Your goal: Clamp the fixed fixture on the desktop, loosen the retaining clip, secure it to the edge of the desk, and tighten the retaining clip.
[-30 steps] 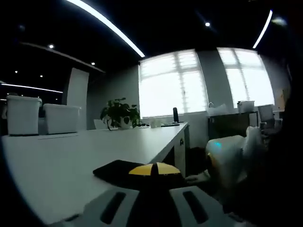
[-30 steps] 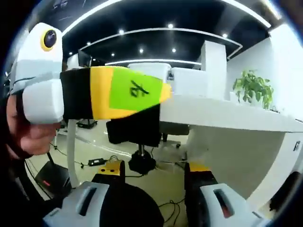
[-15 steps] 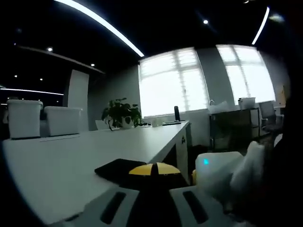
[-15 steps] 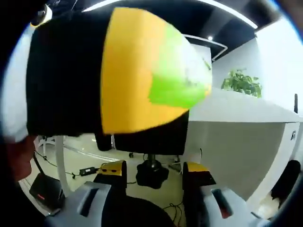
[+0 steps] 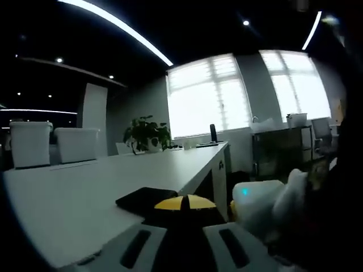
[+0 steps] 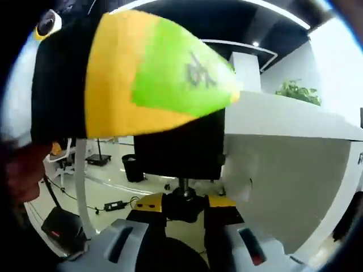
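Fixture (image 6: 178,153) hangs upright at the desk (image 6: 283,122) edge, its screw pinched by right gripper (image 6: 184,202).

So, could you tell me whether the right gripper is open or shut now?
Shut: the right gripper has its yellow-tipped jaws closed on the clamp's screw knob.

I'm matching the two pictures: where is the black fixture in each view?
Left gripper view: the black fixture lies low, near the centre, on the white desk by its edge.
Right gripper view: at the centre, dark against the desk's edge.
Shared landmark: the potted plant, seen upper right here.
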The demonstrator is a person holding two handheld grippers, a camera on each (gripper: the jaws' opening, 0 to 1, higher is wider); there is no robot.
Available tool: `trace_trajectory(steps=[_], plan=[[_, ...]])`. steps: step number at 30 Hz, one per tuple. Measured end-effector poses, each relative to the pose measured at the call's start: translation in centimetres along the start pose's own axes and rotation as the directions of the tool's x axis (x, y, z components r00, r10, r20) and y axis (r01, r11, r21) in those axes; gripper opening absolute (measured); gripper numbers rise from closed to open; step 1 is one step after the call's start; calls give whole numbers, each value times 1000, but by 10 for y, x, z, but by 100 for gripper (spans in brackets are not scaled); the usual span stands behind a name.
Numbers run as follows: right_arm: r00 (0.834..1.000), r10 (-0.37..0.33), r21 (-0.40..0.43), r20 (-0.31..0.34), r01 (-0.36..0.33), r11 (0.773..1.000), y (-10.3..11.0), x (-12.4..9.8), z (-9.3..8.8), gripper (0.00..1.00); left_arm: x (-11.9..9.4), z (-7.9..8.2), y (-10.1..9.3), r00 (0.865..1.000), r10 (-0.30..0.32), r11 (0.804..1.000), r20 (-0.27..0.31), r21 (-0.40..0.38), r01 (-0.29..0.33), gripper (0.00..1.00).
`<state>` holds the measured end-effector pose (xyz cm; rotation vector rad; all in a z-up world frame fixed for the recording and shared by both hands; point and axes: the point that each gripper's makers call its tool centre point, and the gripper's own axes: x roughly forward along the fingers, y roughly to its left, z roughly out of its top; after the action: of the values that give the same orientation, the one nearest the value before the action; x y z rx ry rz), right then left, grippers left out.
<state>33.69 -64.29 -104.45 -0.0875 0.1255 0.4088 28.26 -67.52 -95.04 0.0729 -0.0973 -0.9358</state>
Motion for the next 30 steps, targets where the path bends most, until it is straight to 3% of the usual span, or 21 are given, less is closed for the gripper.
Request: trace_trajectory(steps=[3,7,10,12,13,15,19,23,26,27,30], plan=[[990,143,-43,13,-143,989,3,1,0,22,1,0,0,1000,4,1000,-1,1,-4,1],[947,321,-95,6,-319,943,6,7,1,22,4,-3,0,1000,6,1000,-4,21,-6,1],[892,452,-121,-2,-448,886,12,4,1,22,4,-4,0,1000,5,1000,-3,21,-5,1],[848,530,-145,-13,-526,838,16,4,1,22,4,-4,0,1000,5,1000,2,15,-5,1],[816,577,-152,-24,-574,805,19,5,-1,22,4,-4,0,1000,5,1000,4,15,-5,1],[786,617,-164,-37,-613,773,21,4,0,22,4,-5,0,1000,11,1000,3,26,-11,1],[754,656,-167,-41,-653,739,19,10,-1,22,1,-10,2,1000,18,1000,-14,24,-18,1],[748,663,-180,-39,-658,731,20,11,-1,22,-4,-10,4,999,29,999,-23,27,-28,1],[758,651,-169,-35,-647,744,17,14,-2,23,-7,-9,6,999,33,999,-18,19,-33,1],[780,625,-156,-38,-622,767,17,13,-2,24,-7,-9,6,999,33,999,-18,18,-32,1],[876,481,-133,-32,-481,867,7,10,-2,32,-10,-8,7,999,41,999,-17,19,-41,1]])
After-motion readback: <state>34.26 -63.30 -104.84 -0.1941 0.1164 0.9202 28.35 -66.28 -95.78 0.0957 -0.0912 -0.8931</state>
